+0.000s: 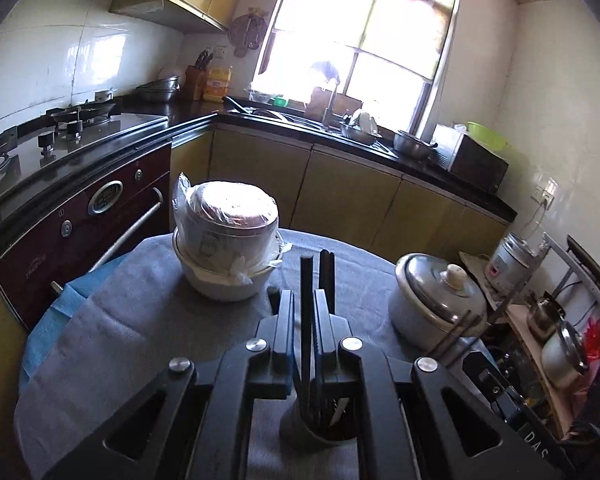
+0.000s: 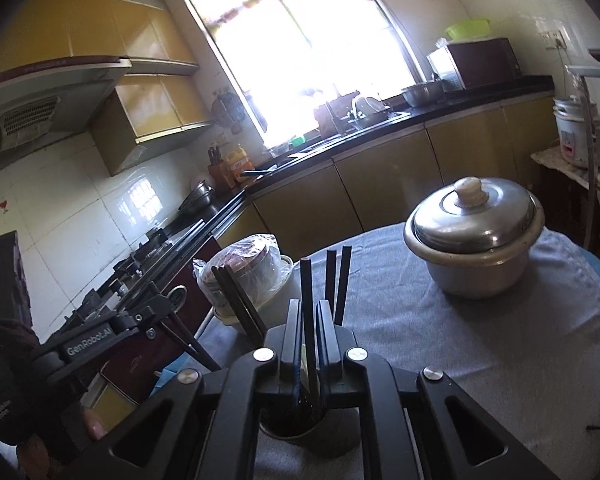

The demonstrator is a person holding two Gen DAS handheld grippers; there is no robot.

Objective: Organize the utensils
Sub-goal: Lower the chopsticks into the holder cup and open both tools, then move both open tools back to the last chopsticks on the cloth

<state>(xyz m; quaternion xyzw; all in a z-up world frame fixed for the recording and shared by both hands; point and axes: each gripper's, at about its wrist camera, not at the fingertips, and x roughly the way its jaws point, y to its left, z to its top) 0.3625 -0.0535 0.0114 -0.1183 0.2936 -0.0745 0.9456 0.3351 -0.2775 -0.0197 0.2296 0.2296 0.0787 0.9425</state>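
Both grippers were clenched on dark chopsticks: left gripper (image 1: 305,300) on one chopstick (image 1: 306,280), right gripper (image 2: 309,310) on another (image 2: 306,288). Each chopstick stood upright in the holder cup (image 2: 300,428) on the grey-clothed table (image 2: 480,340).

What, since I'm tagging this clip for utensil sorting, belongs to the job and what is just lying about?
Job:
- left gripper, shut on dark chopstick
- right gripper, shut on second chopstick
- holder cup with more sticks

Lying about:
- lidded metal pot
- plastic-wrapped pot
- rice cooker
- grey cloth
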